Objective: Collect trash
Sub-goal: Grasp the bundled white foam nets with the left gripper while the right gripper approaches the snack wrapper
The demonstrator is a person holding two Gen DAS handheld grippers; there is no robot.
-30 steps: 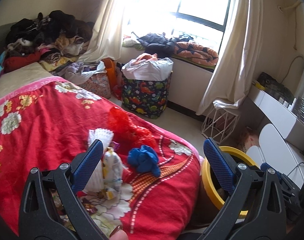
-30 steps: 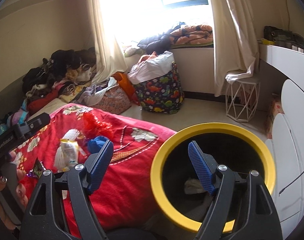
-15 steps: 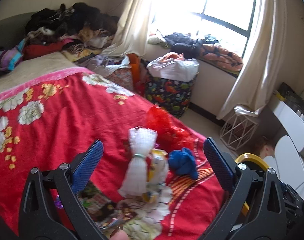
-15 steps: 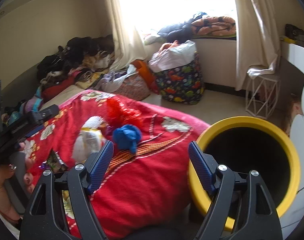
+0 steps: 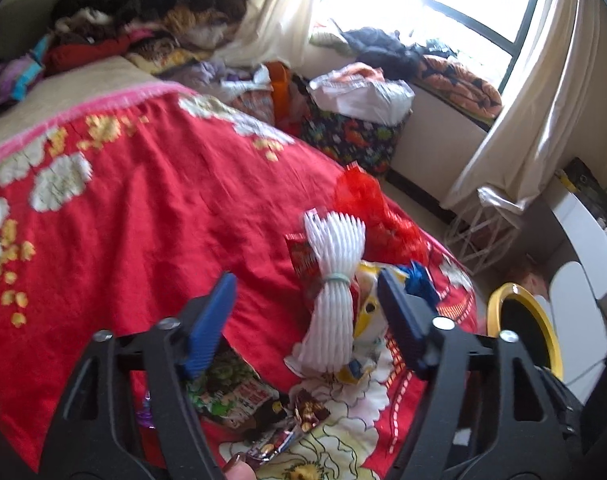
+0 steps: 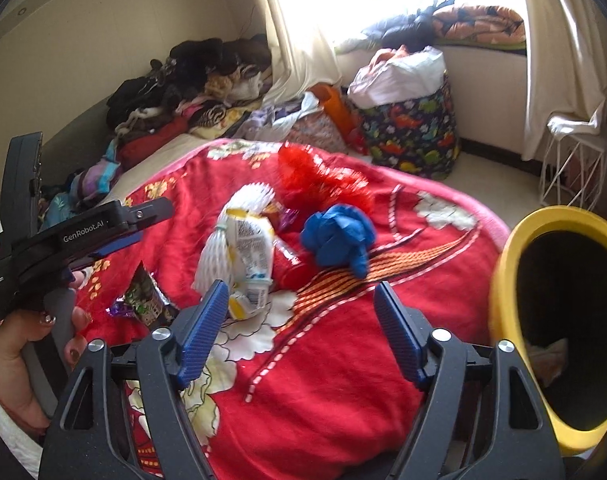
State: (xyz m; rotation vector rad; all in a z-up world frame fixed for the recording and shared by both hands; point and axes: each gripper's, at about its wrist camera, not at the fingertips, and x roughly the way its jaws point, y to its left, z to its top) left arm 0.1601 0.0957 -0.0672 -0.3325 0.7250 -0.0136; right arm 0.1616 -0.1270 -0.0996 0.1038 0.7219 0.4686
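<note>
Both tools are angling downward over the red bedspread. The left tool, gripped in a hand, is closing its jaws, nothing pinched. The right tool is also narrowing, its blue pads gripping nothing.

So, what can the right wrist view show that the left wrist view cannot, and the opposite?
Only the right wrist view shows the left gripper from outside, in the person's hand, and something pale lying inside the yellow bin.

Only the left wrist view shows a red snack wrapper behind the white foam net, and more wrappers at the near bed edge.

Both show the red blanket, the foam net, the blue crumpled piece, the red mesh, the bin, and the dinosaur-print basket. Both grippers' jaws are closing on nothing.
</note>
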